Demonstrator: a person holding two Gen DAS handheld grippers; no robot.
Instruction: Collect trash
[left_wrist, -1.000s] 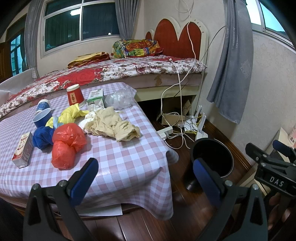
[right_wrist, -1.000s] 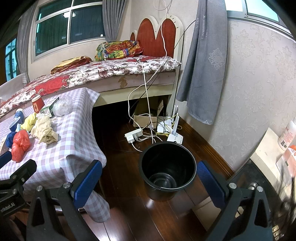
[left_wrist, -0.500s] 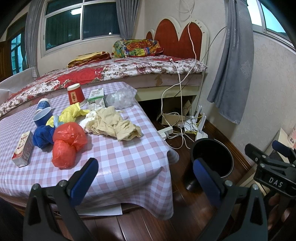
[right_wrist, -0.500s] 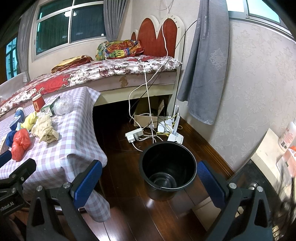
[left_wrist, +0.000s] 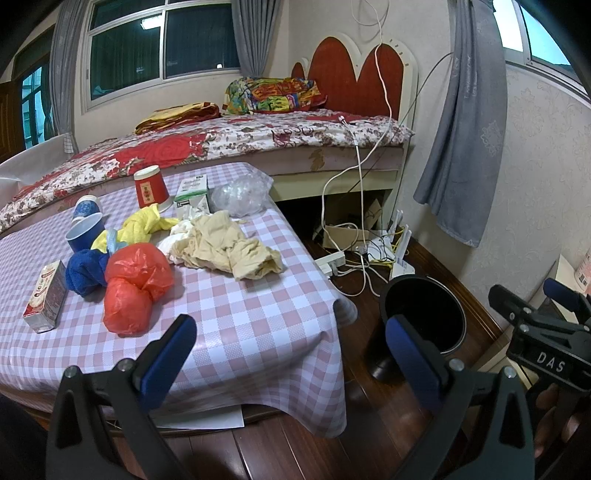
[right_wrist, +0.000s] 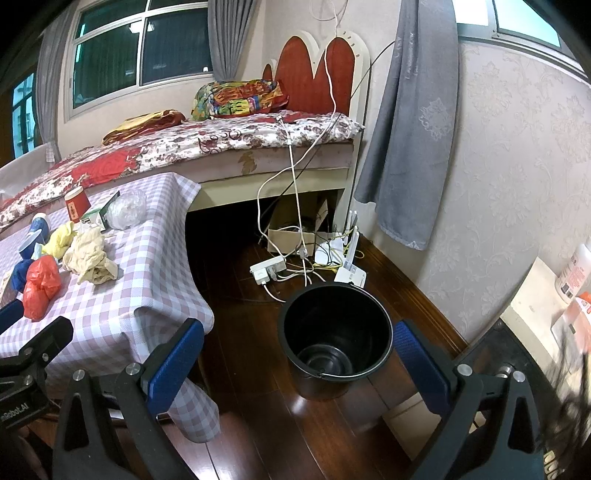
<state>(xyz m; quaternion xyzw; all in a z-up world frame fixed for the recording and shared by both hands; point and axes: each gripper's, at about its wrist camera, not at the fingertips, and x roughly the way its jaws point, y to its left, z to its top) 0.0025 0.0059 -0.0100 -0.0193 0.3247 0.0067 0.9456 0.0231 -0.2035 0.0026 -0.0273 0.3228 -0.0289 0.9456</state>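
Note:
Trash lies on a pink checked table (left_wrist: 240, 325): a red plastic bag (left_wrist: 131, 288), a beige crumpled cloth (left_wrist: 229, 247), a yellow rag (left_wrist: 144, 225), a blue wad (left_wrist: 85, 271), a small carton (left_wrist: 46, 295), a red paper cup (left_wrist: 149, 188), blue cups (left_wrist: 83, 229), a green-white box (left_wrist: 192, 194) and a clear crumpled bag (left_wrist: 240, 194). An empty black bucket (right_wrist: 334, 332) stands on the floor to the table's right. My left gripper (left_wrist: 290, 354) hangs open over the table's near corner. My right gripper (right_wrist: 297, 358) is open just before the bucket, nothing held.
A bed (left_wrist: 229, 144) with a floral cover lies behind the table. A power strip (right_wrist: 267, 269), tangled cables and a router (right_wrist: 347, 254) clutter the dark wood floor beyond the bucket. A grey curtain (right_wrist: 410, 129) hangs by the papered wall.
Both views shifted very slightly; neither gripper has taken hold of anything and the trash lies where it was.

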